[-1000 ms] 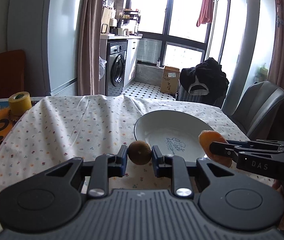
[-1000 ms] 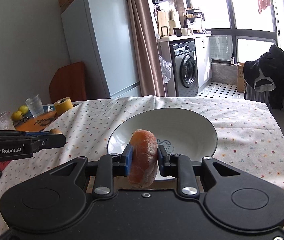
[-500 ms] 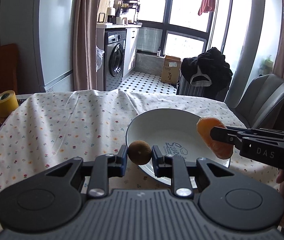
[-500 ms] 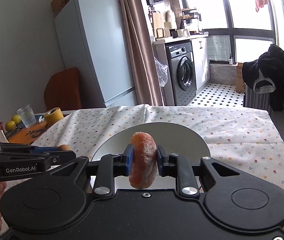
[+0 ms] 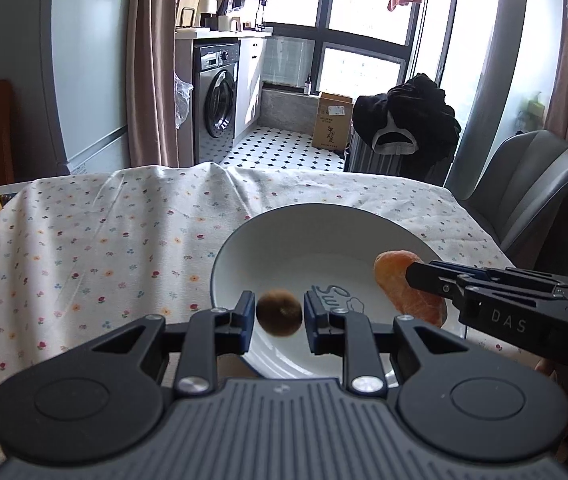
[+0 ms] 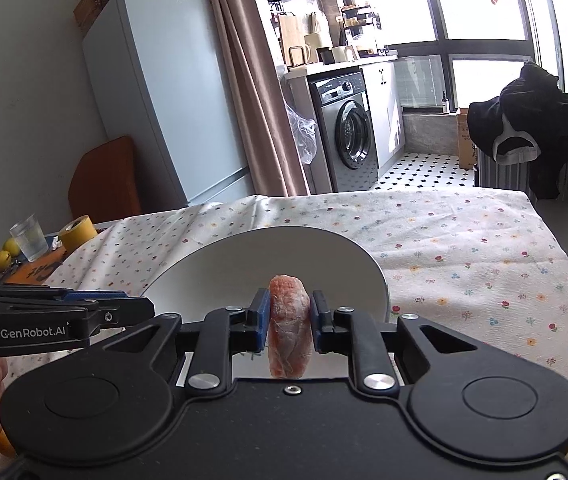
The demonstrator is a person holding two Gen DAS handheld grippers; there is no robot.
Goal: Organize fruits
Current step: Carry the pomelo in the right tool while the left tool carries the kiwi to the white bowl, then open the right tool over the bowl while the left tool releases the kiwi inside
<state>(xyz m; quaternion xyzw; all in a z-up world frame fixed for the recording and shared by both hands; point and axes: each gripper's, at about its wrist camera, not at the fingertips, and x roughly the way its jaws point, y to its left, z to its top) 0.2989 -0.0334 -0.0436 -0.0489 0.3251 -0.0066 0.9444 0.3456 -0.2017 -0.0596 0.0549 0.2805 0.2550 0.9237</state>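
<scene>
Left gripper (image 5: 279, 314): closed on a small brown kiwi (image 5: 279, 312), held above the near edge of the white plate (image 5: 284, 224).
Right gripper (image 6: 288, 317): clamped on a peeled orange (image 6: 288, 326), also over the plate.
Left view only: printed lettering inside the plate; grey chair (image 5: 531, 188) beside the table.
Right view only: a glass (image 6: 28, 237), lemons (image 6: 0, 260) and yellow tape roll (image 6: 78, 233) at the table's far left.

Bright daylight from blown-out windows (image 5: 359, 4), soft shadows, fisheye bending at edges
</scene>
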